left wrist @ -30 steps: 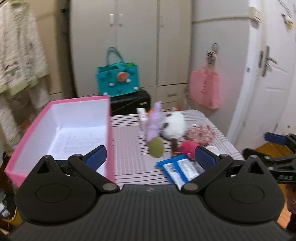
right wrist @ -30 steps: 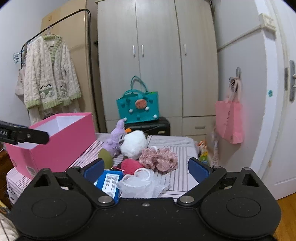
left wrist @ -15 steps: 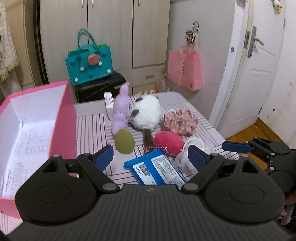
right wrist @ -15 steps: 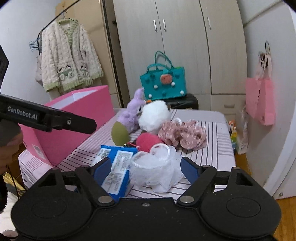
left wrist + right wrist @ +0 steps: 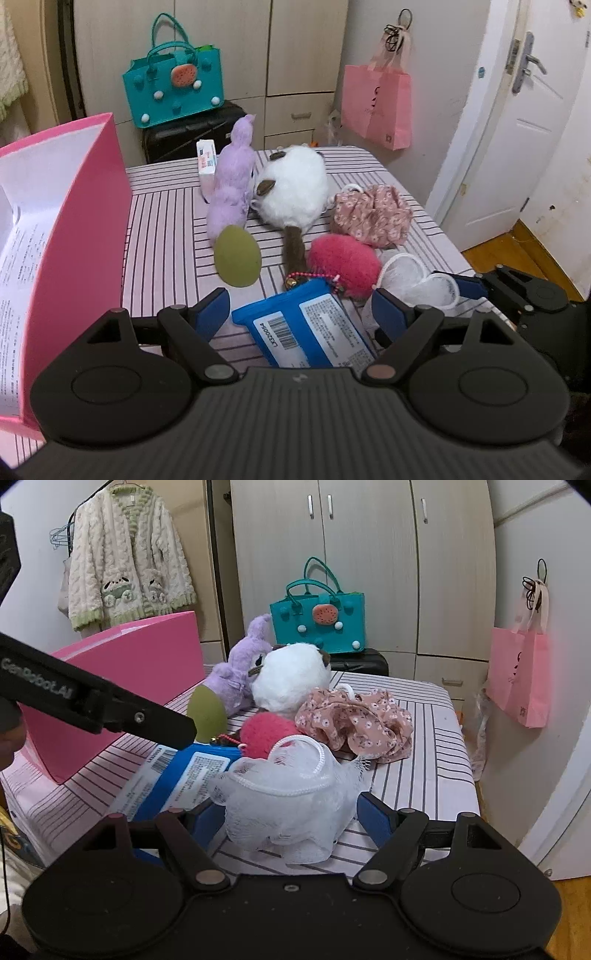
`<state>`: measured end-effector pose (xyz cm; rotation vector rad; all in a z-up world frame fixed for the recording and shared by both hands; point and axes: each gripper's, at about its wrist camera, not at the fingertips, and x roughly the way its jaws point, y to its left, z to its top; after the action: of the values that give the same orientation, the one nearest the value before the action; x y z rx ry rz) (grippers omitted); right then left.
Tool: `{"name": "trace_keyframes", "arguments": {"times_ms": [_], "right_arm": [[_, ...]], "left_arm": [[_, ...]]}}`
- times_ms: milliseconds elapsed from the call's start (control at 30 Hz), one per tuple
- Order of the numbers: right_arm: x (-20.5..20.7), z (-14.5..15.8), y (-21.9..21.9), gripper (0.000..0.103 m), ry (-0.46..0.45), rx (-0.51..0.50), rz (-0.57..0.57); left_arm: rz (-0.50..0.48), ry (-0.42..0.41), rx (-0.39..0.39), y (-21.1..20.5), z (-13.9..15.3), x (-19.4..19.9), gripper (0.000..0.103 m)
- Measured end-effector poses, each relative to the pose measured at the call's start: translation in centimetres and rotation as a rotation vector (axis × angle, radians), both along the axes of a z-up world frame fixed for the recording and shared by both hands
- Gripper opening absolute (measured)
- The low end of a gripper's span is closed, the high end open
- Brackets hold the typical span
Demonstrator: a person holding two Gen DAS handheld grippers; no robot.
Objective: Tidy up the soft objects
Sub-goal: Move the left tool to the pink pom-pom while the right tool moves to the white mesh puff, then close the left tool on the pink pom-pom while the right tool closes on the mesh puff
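Soft things lie heaped on a striped table (image 5: pixel 166 236): a purple plush (image 5: pixel 232 184), a white plush (image 5: pixel 295 192), a green sponge egg (image 5: pixel 238 260), a red pom-pom (image 5: pixel 343 264), a floral scrunchie (image 5: pixel 373 216), a white mesh bath puff (image 5: pixel 291 797) and a blue packet (image 5: pixel 306 332). My left gripper (image 5: pixel 301 314) is open and straddles the blue packet. My right gripper (image 5: pixel 291 816) is open with the mesh puff between its fingers. An open pink box (image 5: pixel 74 229) stands at the left.
A small carton (image 5: pixel 206 164) stands behind the purple plush. Beyond the table are a teal bag (image 5: pixel 173 85) on a black case, a wardrobe, a hanging pink bag (image 5: pixel 376 103) and a white door (image 5: pixel 517 129). The table's right edge drops to the floor.
Both grippers have moved forward and down toward the pile. The left now straddles the blue packet; the right now has the mesh puff between its fingers.
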<state>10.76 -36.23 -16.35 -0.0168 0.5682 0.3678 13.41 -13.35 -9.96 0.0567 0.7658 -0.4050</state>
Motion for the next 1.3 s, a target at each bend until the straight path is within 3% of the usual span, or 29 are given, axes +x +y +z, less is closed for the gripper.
{"name": "trace_keyframes", "arguments": {"times_ms": [33,67,200,333,433,567,767,867,1033,1067,1100,1133,1233,1300], "right_arm": [[0.0,0.0,-0.2,0.074,-0.01,0.0,-0.017],[-0.1,0.1,-0.4,0.061,-0.012,0.009,-0.021],[-0.7,0.3,-1.2,0.044,-0.022,0.034,-0.029],[-1.3,0.6,-2.0,0.04,-0.014,0.01,-0.05],[-1.4,0.6,-2.3,0.04,-0.009,-0.003,-0.049],[-1.6,0.5,-2.0,0.048,-0.021,-0.033,-0.027],[-1.9,0.2,-1.8,0.07,-0.079,-0.128,-0.003],[-1.5,0.3,-2.0,0.08,-0.087,-0.121,0.013],[-0.3,0.1,-1.7,0.081,-0.095,-0.104,0.036],[-0.2,0.1,-1.6,0.077,-0.099,-0.098,0.036],[-0.1,0.1,-1.6,0.061,-0.097,-0.092,0.033],[0.1,0.1,-1.7,0.055,-0.083,-0.084,0.023],[0.3,0.3,-2.7,0.043,-0.05,-0.045,-0.011],[0.1,0.5,-3.5,0.041,-0.042,-0.022,-0.021]], "left_arm": [[0.001,-0.007,0.009,-0.2,-0.1,0.1,0.084],[-0.001,-0.012,0.018,-0.4,-0.2,0.2,0.084],[-0.038,-0.009,0.027,-1.4,-0.4,0.5,0.084],[-0.097,-0.041,0.058,-2.9,-0.5,0.3,0.084],[-0.149,-0.057,0.075,-4.1,-0.6,0.4,0.078],[-0.181,-0.047,0.085,-5.3,-0.9,1.3,0.073],[-0.174,-0.013,0.095,-6.0,-1.4,3.3,0.06],[-0.19,0.0,0.088,-6.0,-1.5,3.9,0.06],[-0.225,0.014,0.087,-6.0,-1.5,4.1,0.06],[-0.224,0.011,0.089,-6.1,-1.4,4.1,0.06],[-0.22,0.007,0.09,-6.1,-1.4,4.2,0.06],[-0.213,0.005,0.092,-6.0,-1.4,4.3,0.06],[-0.194,-0.022,0.104,-5.9,-1.3,4.7,0.06],[-0.201,-0.032,0.113,-6.1,-1.4,4.7,0.06]]}}
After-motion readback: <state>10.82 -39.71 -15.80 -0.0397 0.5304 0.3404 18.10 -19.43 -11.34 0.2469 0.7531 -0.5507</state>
